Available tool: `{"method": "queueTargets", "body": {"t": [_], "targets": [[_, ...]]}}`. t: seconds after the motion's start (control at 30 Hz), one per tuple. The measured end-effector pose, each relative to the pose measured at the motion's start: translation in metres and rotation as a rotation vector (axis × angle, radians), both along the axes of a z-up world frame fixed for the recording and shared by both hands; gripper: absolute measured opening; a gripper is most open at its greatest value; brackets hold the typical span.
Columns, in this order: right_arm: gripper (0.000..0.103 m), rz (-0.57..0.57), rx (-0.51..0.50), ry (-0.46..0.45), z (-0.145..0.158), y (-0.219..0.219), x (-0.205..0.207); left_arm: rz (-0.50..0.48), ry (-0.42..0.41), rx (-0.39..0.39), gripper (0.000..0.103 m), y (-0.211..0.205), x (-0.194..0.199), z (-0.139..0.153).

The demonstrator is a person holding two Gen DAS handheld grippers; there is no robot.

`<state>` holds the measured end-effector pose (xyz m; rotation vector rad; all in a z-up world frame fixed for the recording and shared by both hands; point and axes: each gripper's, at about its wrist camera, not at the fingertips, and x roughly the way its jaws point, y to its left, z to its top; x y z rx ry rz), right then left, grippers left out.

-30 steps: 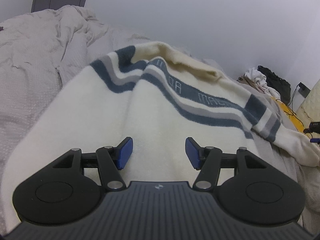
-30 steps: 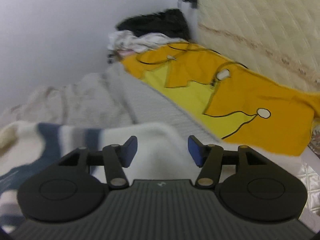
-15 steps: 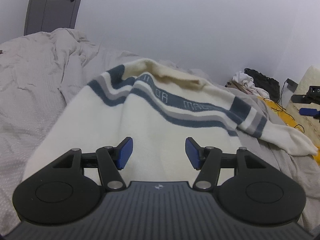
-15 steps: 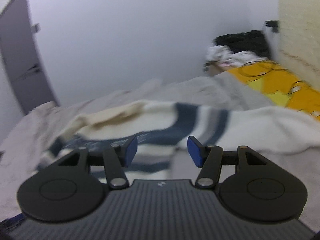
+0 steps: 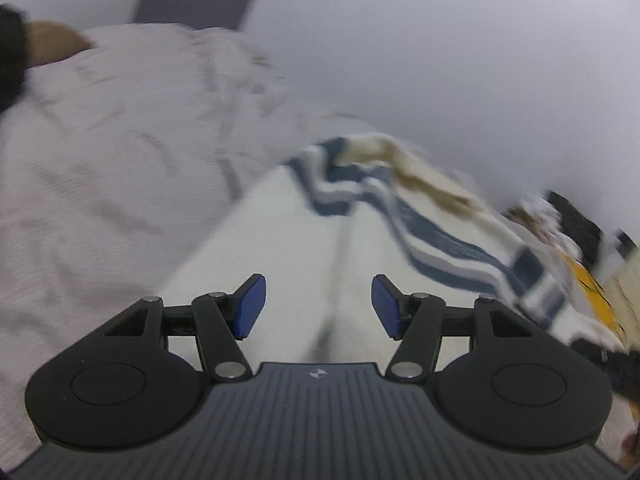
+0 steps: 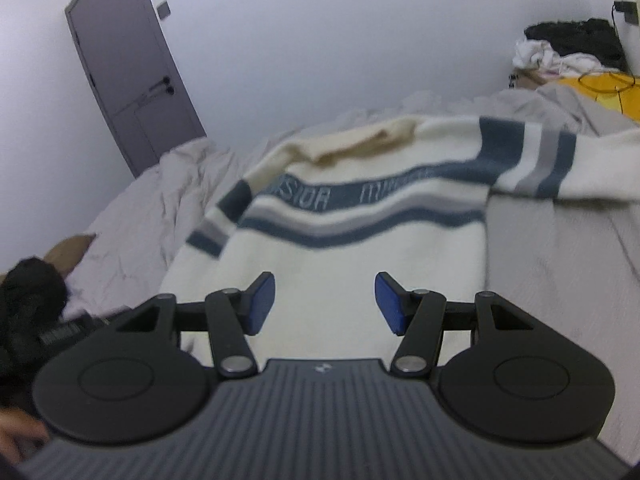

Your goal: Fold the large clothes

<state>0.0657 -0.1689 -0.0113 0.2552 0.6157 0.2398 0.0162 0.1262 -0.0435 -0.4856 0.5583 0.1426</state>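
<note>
Only sweater (image 6: 340,264) on bed (image 6: 560,280) (unfolded)

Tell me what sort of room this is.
Most likely a bedroom: a sweater lies spread on a bed with a rumpled grey bedspread, a closed door stands behind it, and clothes are piled in the corner.

Soft even indoor light, heavy motion blur in left view, fisheye-bowed edges.

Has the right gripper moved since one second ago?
Yes. The right gripper swung left: the yellow sheet has slid to the right edge and the door appeared.
</note>
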Motion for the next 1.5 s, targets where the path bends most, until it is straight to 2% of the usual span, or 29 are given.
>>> {"method": "queueTargets", "body": {"t": [0.13,0.17,0.2,0.27,0.37,0.5,0.57,0.8,0.97,1.03,1.1,1.2,1.4,1.5], "targets": [[0.06,-0.006,-0.002,0.041,-0.016,-0.002,0.0,0.113,0.059,-0.042,0.064,0.025,-0.005,-0.008],[0.066,-0.01,-0.005,0.051,-0.019,-0.003,0.002,0.145,0.076,-0.061,0.064,0.031,-0.006,-0.011],[0.077,-0.011,-0.004,0.058,-0.023,-0.005,0.004,0.168,0.088,-0.078,0.064,0.036,-0.006,-0.014],[0.089,-0.017,0.013,0.07,-0.029,-0.009,0.005,0.228,0.112,-0.123,0.064,0.046,-0.008,-0.02],[0.089,-0.038,0.043,0.111,-0.041,-0.016,0.01,0.33,0.122,-0.197,0.064,0.057,-0.016,-0.032],[0.089,-0.054,0.071,0.181,-0.056,-0.02,0.019,0.436,0.135,-0.203,0.064,0.067,-0.021,-0.036],[0.089,-0.06,0.079,0.2,-0.06,-0.02,0.02,0.458,0.148,-0.199,0.064,0.07,-0.022,-0.038],[0.089,-0.057,0.089,0.22,-0.066,-0.019,0.024,0.382,0.264,-0.282,0.065,0.068,-0.001,-0.068],[0.089,-0.066,0.064,0.234,-0.071,-0.017,0.028,0.369,0.265,-0.309,0.062,0.067,0.0,-0.07],[0.089,-0.07,0.053,0.239,-0.074,-0.017,0.028,0.366,0.262,-0.308,0.051,0.066,-0.001,-0.068],[0.089,-0.073,0.038,0.24,-0.076,-0.016,0.029,0.364,0.25,-0.297,0.034,0.063,-0.005,-0.065],[0.089,-0.079,0.012,0.234,-0.077,-0.016,0.028,0.345,0.22,-0.267,0.019,0.059,-0.01,-0.052],[0.089,-0.1,0.004,0.226,-0.078,-0.022,0.029,0.29,0.108,-0.191,0.014,0.068,-0.015,0.003],[0.089,-0.111,0.023,0.233,-0.079,-0.026,0.033,0.294,0.049,-0.072,0.014,0.083,-0.004,0.043]]}}
